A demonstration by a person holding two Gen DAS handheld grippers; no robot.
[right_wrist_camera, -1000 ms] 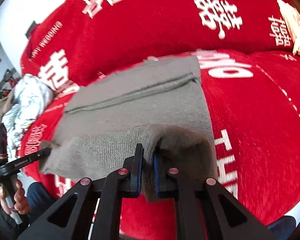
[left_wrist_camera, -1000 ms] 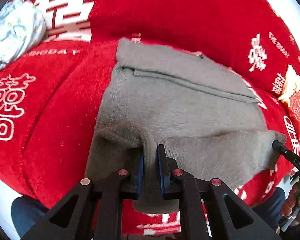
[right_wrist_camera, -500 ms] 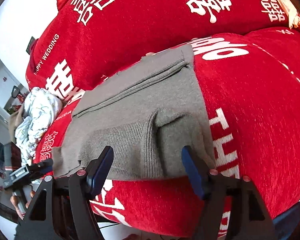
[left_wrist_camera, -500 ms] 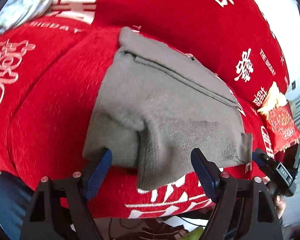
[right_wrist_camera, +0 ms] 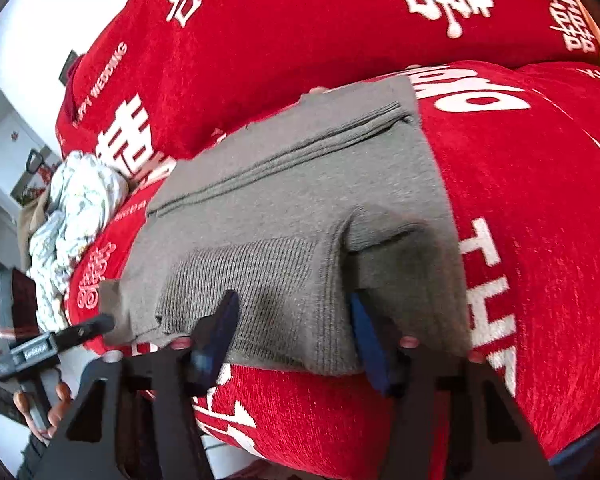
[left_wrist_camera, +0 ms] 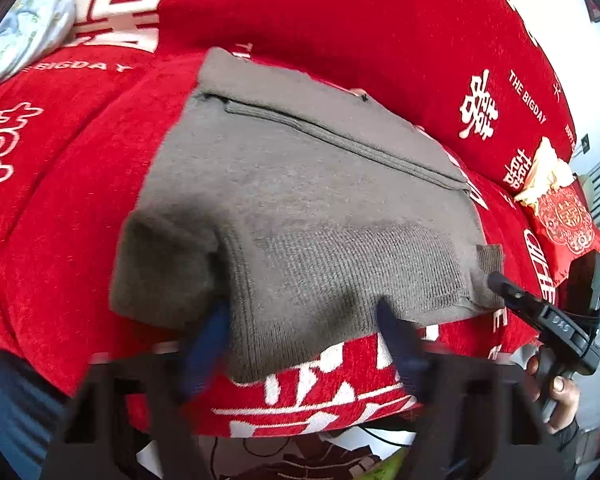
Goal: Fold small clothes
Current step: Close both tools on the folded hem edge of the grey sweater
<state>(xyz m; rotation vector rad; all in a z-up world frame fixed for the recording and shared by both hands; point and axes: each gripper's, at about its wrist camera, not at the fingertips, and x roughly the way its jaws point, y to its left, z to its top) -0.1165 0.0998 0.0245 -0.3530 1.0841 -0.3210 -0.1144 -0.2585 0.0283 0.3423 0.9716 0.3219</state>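
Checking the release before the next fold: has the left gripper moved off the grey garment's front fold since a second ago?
Yes. The left gripper let go and drew back toward the sofa's front edge; the grey garment lies free between its jaws, which have just been closing.

Both grippers' fingers are smeared with motion blur, the left gripper (left_wrist_camera: 304,340) worse. The grey garment (left_wrist_camera: 300,208) hides the sofa cover's white lettering (left_wrist_camera: 320,384) under its near edge. The patterned bundle (left_wrist_camera: 24,28) gets chopped by the frame's corner.
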